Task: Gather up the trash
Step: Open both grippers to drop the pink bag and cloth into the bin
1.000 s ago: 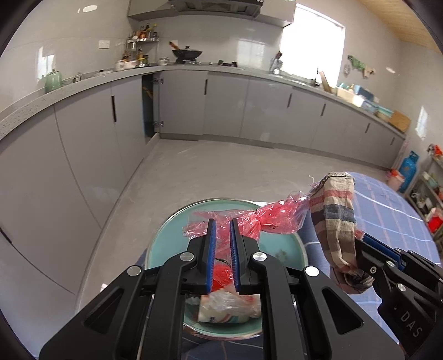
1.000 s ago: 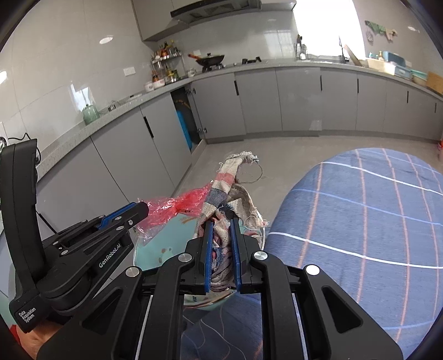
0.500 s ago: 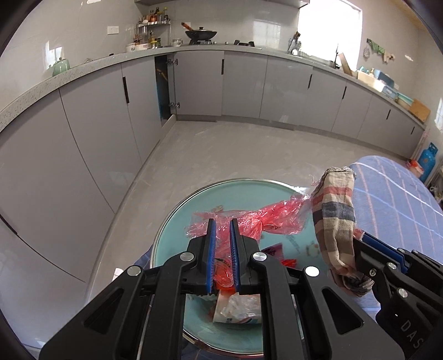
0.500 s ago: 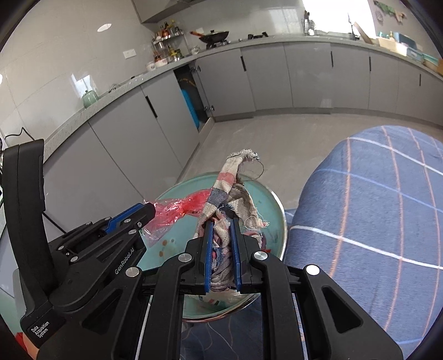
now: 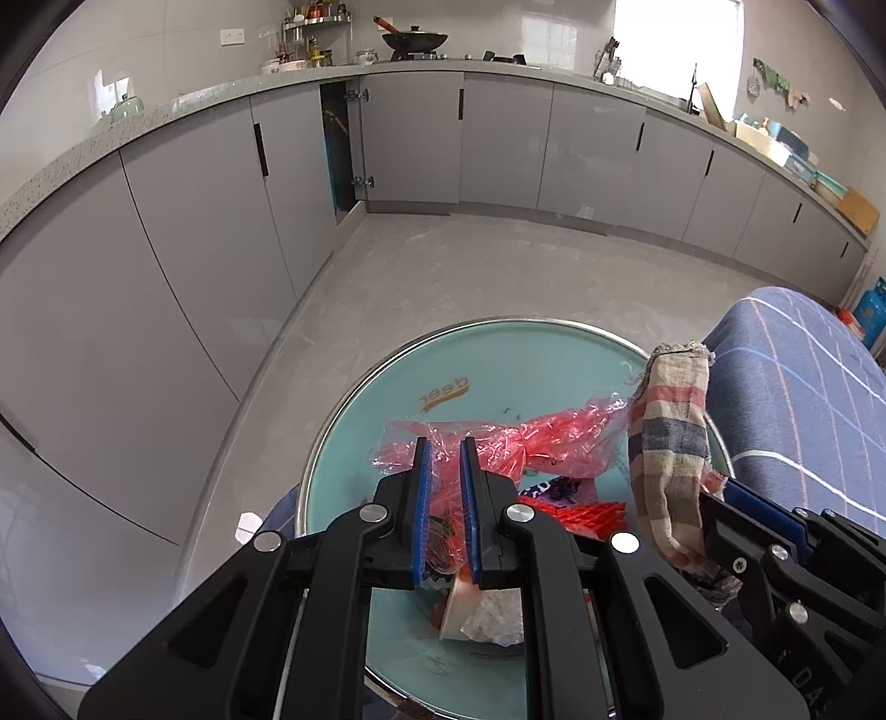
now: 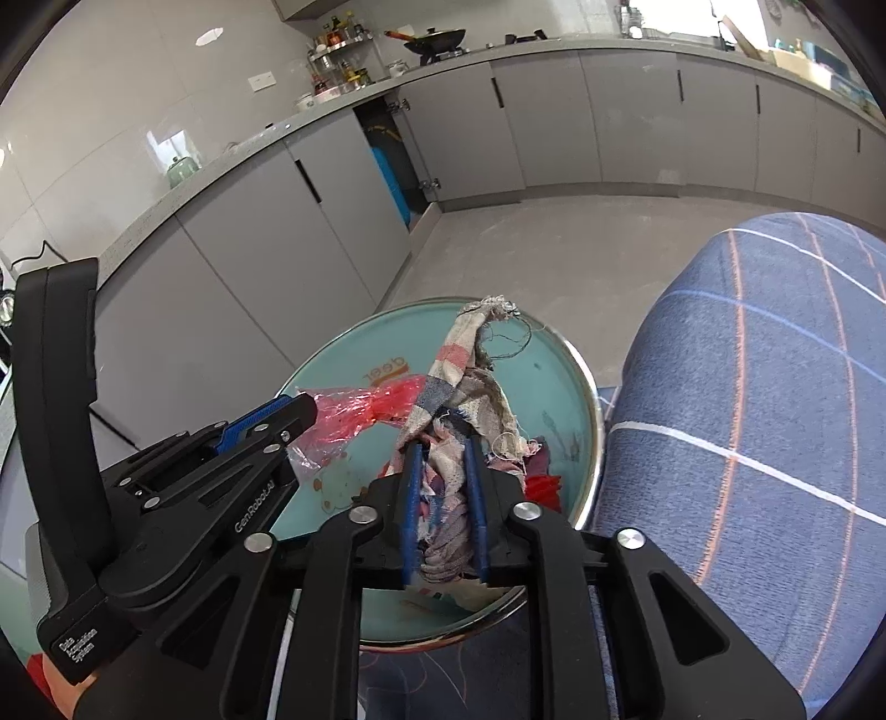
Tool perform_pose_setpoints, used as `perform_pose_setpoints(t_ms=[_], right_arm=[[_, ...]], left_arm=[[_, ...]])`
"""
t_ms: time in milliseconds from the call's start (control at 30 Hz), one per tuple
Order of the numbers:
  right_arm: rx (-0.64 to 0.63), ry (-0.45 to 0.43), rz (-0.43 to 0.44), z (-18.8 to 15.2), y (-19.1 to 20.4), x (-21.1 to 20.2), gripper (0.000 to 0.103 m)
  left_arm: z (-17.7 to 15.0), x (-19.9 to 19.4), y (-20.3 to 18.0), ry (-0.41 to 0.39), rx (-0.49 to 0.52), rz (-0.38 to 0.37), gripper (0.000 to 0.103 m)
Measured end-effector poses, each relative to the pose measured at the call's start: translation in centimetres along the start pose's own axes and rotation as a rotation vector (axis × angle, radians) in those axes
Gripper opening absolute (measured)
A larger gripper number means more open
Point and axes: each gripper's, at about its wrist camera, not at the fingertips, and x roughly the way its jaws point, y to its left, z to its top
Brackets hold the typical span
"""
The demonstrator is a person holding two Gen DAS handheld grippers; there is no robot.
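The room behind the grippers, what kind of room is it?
A home kitchen, most likely: a wok sits on the stove, bottles crowd a rack, and grey cabinets run under a long counter.

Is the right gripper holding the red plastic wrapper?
No, the right gripper is closed on the striped cloth, while the red plastic wrapper sits between the fingers of the left gripper.

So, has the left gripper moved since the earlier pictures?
Yes. The left gripper, shut on the red plastic wrapper, has tipped down toward the teal tray; the counter stays high in view.
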Motion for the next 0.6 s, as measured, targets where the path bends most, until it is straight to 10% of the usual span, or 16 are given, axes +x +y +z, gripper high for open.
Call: perform_pose_setpoints(t_ms=[100,367,467,600], right_arm=[[0.007,-0.010,0.013,0.0,-0.1,-0.2,0.036],[0.045,-0.068,-0.007,0.1,-1.3,-2.3,0.036],[0.078,-0.095,-0.012,-0.1,-1.9,-3.1,0.042],[0.098,-0.122,-0.019,-0.9,-2.3,-4.2,0.054]], left_arm=[[-0.1,-0.1,0.2,0.001,-0.004,0.003,0.013],[-0.1,-0.9,-0.3,-0.013,0.006,0.025,0.038],[-0.3,-1.1,-0.3,-0.016,-0.012,0.057,0.071],[-0.5,-2.2,-0.5,-0.031,-0.010,0.055,0.083]])
